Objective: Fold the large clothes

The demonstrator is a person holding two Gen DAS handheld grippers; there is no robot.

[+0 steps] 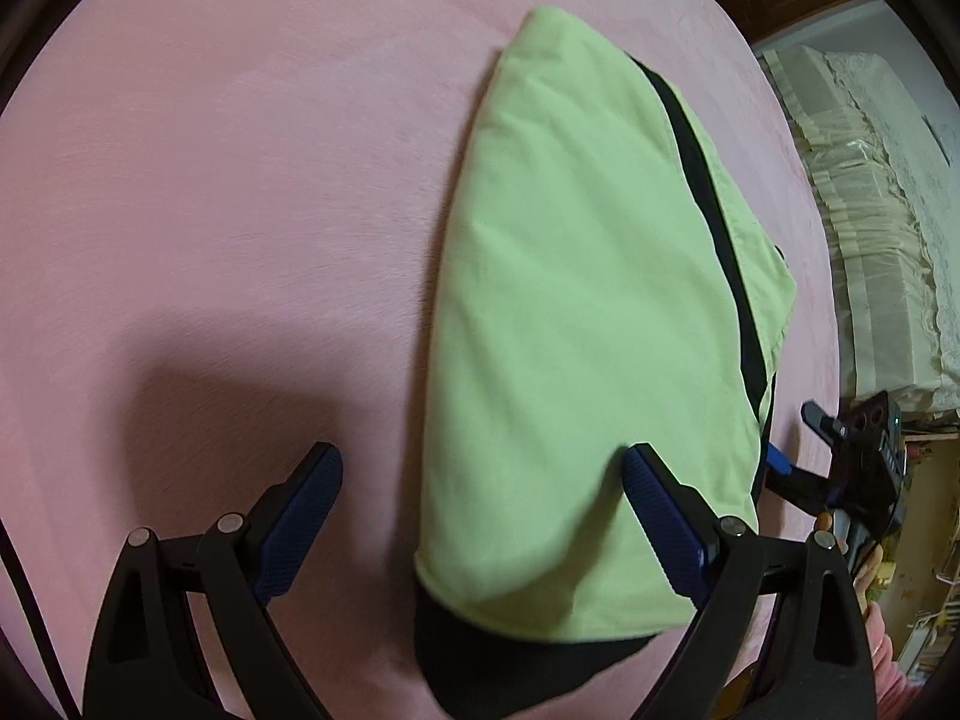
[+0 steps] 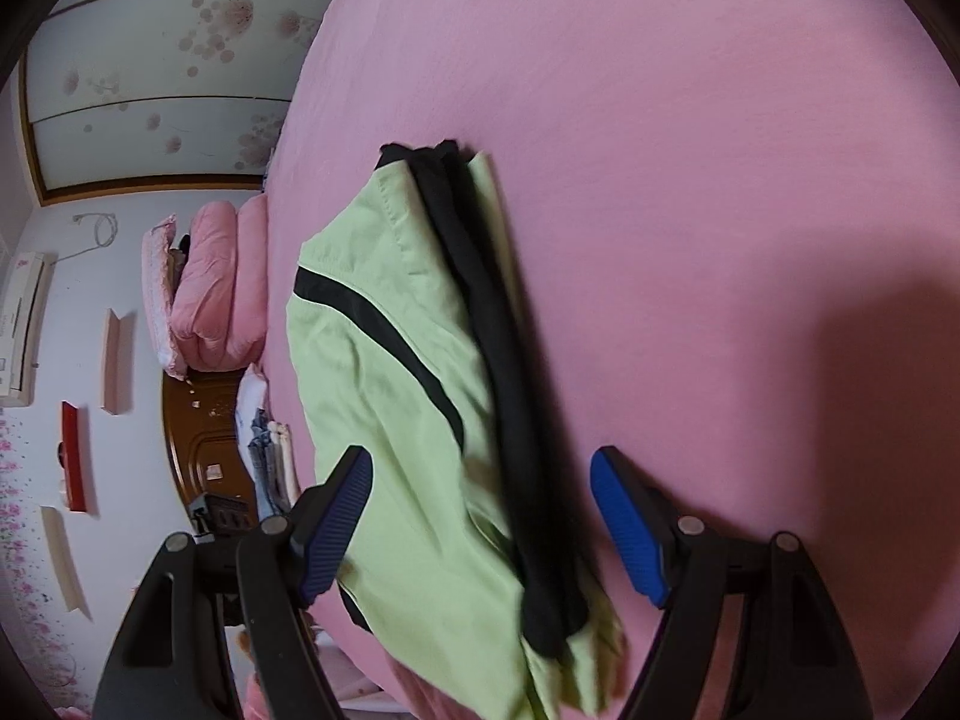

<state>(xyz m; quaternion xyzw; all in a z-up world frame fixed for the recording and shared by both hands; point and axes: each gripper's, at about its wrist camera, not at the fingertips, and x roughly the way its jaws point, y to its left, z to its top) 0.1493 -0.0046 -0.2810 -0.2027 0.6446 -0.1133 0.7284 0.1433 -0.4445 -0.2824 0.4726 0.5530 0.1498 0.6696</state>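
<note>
Left wrist: both grippers (image 1: 483, 501) (image 2: 480, 507) wide, green garment (image 1: 576, 324) unlabelled, unheld.

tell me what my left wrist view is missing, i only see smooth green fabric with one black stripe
Observer: The right wrist view shows the green garment has bunched black fabric lying along its far side.
Operator: right gripper closed on it yet
Observer: No, the right gripper is open, with the garment's edge between its jaws.
Operator: anything else on the bed
Observer: A folded pink quilt lies at the edge of the pink sheet.
</note>
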